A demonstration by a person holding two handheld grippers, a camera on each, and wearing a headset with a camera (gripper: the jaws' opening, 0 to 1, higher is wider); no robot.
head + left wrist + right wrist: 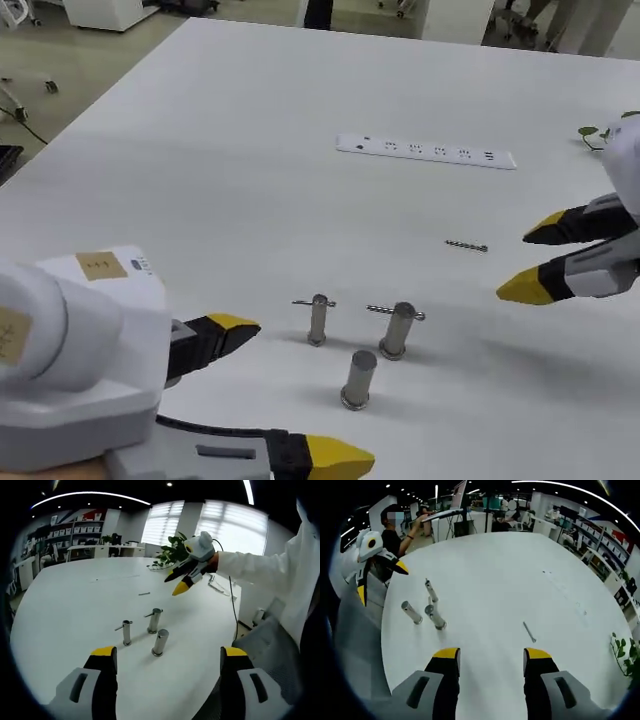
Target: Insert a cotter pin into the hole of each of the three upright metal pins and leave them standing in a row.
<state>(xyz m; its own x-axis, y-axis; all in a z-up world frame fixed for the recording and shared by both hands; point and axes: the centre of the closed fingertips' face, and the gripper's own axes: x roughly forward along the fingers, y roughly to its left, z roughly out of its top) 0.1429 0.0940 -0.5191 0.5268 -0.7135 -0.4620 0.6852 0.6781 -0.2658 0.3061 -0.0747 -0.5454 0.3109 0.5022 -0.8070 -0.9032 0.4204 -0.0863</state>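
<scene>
- Three upright metal pins stand close together, mid-table, in front of the person. Back-left pin [318, 322] & back-right pin [396, 332] each have a cotter through the top hole. Front pin [358, 380] is bare.
- They form a triangle, not a row.
- Loose cotter pin [466, 245] lies flat on the table [200, 150], well apart from the pins, further back & to the right.
- Right gripper [512, 265]: jaws spread wide, nothing held, hovering just right of the loose cotter. In the right gripper view the cotter lies just ahead of the jaw tips.
- Left gripper [312, 392]: jaws also wide apart, empty, low beside the front pin.
- Step in hand, as I judge it: fetch the last cotter w/ the right gripper.
- To do it well: come down over the cotter and turn the wrist so the jaws close across the shank, not along it. It's thin & flat, so keep the tips nearly on the surface and close slowly or it may skid.
- Grip near one end so enough length sticks out to thread. Which end is the head is too small to tell.
- Left should prob. steady the front pin low on its body, hole clear & facing the right gripper, then nudge it into line.
- Power strip [427, 151] sits further back, out of the way.
</scene>
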